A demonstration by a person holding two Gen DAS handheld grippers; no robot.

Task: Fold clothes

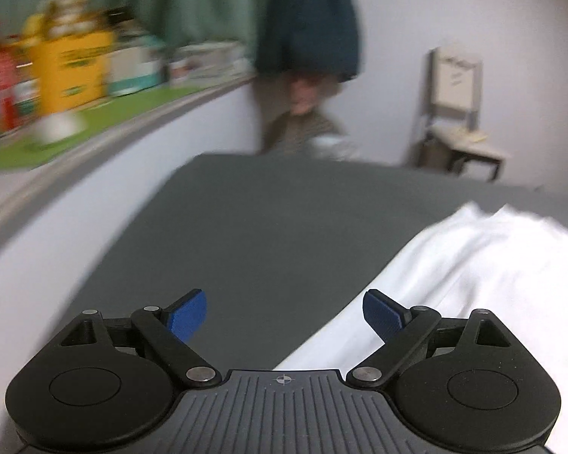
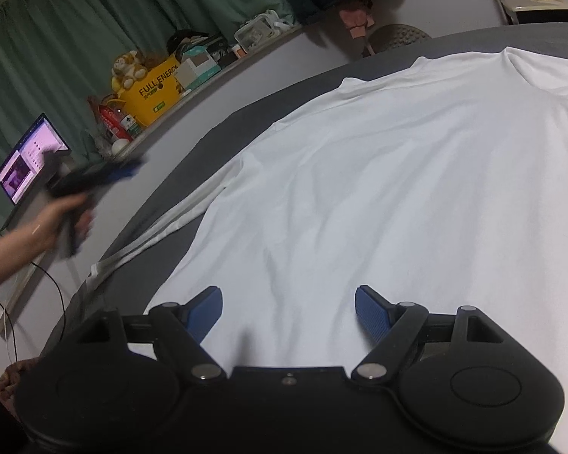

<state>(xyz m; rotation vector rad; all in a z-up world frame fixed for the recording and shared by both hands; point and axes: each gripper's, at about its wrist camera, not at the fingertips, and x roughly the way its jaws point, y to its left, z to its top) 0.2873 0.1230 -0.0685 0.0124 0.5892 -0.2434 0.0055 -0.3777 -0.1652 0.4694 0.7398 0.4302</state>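
White shirt [image 2: 378, 174] spread on grey bed [image 1: 253, 234] | soft, light, slips easily; take its hem | your left claw [image 1: 284, 316] and right claw [image 2: 288, 312] gape, empty.

Left tongs [image 1: 284, 312]: black linkage arms, silver pivot screws, blue ribbed pads [image 1: 378, 312], grey ridged body bearing a crosshair mark. Right tongs [image 2: 288, 312]: matched, black body. Forearm [image 2: 7, 246] was sleeveless.
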